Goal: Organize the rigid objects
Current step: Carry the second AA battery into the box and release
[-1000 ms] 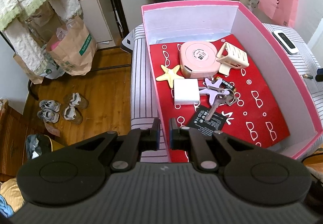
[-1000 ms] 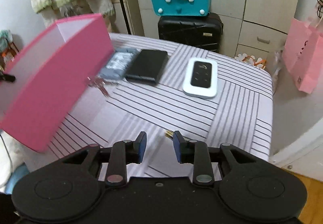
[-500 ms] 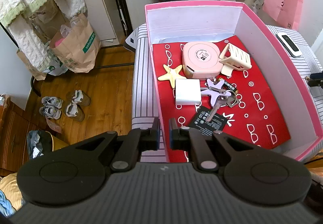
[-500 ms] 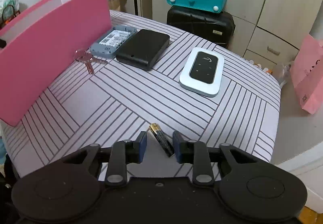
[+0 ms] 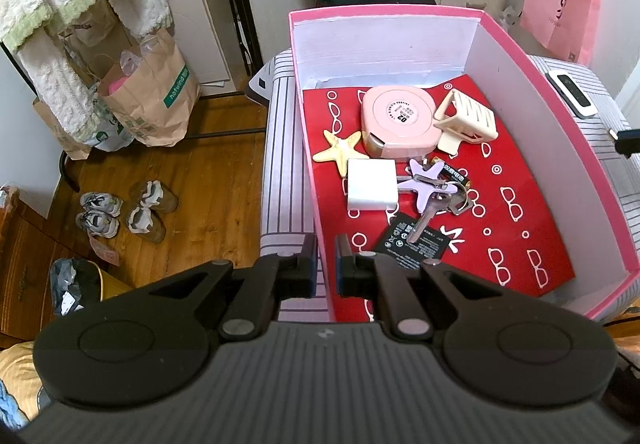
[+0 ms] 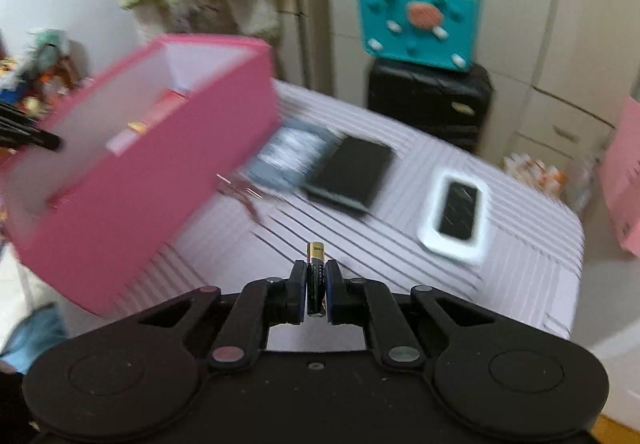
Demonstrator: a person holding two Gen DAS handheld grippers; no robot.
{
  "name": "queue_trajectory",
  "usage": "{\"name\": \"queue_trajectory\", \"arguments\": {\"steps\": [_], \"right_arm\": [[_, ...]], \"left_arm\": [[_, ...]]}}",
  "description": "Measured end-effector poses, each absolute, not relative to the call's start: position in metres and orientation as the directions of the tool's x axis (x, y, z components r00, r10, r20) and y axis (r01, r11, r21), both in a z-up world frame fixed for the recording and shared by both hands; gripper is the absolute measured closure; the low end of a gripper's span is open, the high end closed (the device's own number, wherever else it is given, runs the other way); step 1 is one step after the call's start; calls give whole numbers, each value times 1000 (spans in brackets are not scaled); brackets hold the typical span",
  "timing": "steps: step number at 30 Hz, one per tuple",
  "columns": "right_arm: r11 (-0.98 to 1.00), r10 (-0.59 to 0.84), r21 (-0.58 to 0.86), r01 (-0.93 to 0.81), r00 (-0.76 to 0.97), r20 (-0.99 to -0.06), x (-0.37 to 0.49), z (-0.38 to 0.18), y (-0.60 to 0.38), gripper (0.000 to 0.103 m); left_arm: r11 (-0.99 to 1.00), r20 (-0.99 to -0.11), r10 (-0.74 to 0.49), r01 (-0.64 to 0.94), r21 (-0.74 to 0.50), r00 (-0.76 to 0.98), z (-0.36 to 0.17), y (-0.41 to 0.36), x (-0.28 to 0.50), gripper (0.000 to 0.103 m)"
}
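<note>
A pink box (image 5: 520, 55) with a red liner stands on the striped table. It holds a pink round case (image 5: 398, 121), a cream rack (image 5: 466, 119), a yellow starfish (image 5: 342, 149), a white charger (image 5: 372, 183), keys with a purple starfish (image 5: 430, 187) and a black battery pack (image 5: 412, 240). My left gripper (image 5: 326, 264) straddles the box's near-left wall, jaws close together on the wall. My right gripper (image 6: 315, 284) is shut on a black and gold AA battery (image 6: 315, 256), lifted above the table. The box (image 6: 140, 179) is blurred at its left.
On the striped table (image 6: 400, 244) lie a white and black device (image 6: 456, 215), a black box (image 6: 352, 171), a grey pack (image 6: 288, 151) and keys (image 6: 244, 195). A teal bag (image 6: 420, 27) sits on a black suitcase behind. Shoes (image 5: 124, 211) and paper bags are on the floor.
My right gripper closed on the battery and lifted it off the table, swinging toward the pink box. My left gripper stayed on the box wall.
</note>
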State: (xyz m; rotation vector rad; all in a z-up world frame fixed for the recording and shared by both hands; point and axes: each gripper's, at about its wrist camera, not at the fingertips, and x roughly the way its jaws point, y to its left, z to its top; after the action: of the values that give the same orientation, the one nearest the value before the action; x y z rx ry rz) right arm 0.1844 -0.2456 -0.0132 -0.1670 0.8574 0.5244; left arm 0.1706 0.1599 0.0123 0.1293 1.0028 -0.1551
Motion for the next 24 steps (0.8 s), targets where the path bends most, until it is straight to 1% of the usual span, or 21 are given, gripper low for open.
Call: {"name": "queue_trajectory", "arguments": {"steps": [8, 11, 17, 24], "right_arm": [[721, 573, 142, -678, 469, -672, 183, 47, -177, 92], [656, 620, 157, -739, 408, -670, 186, 57, -145, 92], [580, 608, 143, -802, 310, -731, 196, 40, -84, 92], [548, 505, 97, -831, 236, -830, 202, 2, -44, 92]], "left_arm": [[979, -844, -72, 198, 41, 531, 12, 160, 170, 96], [979, -842, -79, 199, 35, 534, 11, 161, 168, 96], [978, -844, -90, 206, 24, 529, 12, 164, 170, 96], [973, -846, -96, 227, 30, 525, 11, 163, 171, 96]]}}
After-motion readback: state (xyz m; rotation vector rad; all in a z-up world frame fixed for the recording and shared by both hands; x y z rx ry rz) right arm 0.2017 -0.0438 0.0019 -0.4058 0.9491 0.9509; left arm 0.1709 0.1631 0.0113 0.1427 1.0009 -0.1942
